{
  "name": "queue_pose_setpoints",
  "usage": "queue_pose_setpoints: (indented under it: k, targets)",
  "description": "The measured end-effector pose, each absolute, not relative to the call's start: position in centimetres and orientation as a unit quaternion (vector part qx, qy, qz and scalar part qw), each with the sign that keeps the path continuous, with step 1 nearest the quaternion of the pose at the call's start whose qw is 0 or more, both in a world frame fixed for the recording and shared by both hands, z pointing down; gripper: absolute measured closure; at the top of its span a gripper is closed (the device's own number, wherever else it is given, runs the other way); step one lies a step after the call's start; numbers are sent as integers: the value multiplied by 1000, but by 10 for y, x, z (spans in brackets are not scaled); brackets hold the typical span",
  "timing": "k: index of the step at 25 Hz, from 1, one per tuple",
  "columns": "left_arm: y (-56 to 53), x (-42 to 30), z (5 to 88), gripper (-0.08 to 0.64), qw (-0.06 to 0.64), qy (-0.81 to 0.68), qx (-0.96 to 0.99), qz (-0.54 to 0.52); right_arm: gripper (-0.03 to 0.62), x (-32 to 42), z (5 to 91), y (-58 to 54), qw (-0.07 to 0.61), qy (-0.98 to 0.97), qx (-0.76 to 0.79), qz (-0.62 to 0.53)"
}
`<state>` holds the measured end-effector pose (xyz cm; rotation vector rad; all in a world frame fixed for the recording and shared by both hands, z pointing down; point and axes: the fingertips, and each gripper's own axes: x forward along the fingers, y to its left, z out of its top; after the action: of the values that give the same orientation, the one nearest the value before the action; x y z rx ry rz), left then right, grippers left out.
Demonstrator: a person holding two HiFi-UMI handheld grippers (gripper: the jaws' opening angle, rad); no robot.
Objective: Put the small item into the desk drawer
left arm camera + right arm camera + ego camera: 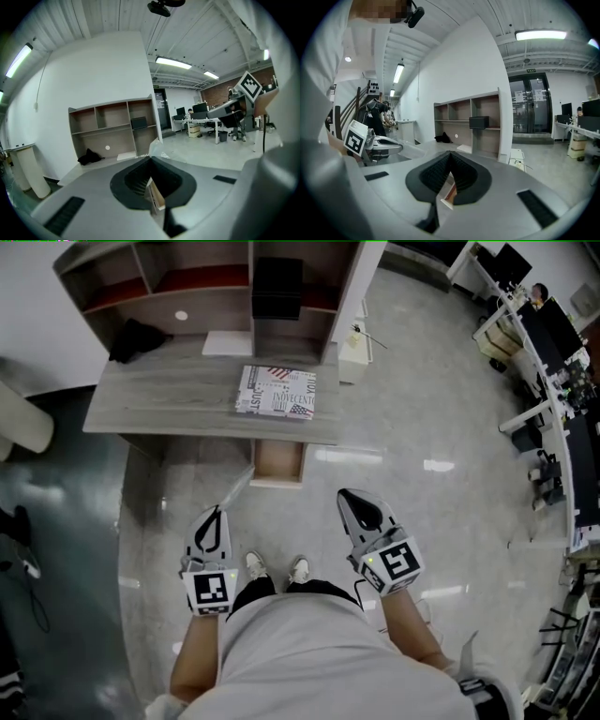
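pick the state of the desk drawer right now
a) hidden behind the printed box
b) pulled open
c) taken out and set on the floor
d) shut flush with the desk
b: in the head view the drawer sticks out past the front edge of the desk, and its wooden inside shows from above.

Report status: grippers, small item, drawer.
Left gripper shut on small clear item. Right gripper shut, empty. Drawer open, item not in yet. Nothing seen in the way.
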<state>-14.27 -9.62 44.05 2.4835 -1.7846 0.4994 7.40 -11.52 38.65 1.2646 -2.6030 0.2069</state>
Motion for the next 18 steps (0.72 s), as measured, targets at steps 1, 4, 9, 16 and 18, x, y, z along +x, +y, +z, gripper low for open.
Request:
queue_pose_setpoints:
  k: [1,4,9,16,18]
  targets:
    - [-98,-142,447,541,27,-571,803,168,569,74,388,-115,122,-889,435,73]
    - [-107,-139,468,541,39,-557,807,190,569,80,390,-113,125,-882,447,79]
    - [-127,-120,511,541,37,-523,819,233,569,102,407,-105,141,-865,472,98]
    - [-159,-91,597,541,36,-462,832,304,569,118,435,-95,164,-845,493,125]
    - [-170,-81,620,541,29,-445,834,324,569,118,441,-93,169,-842,496,130]
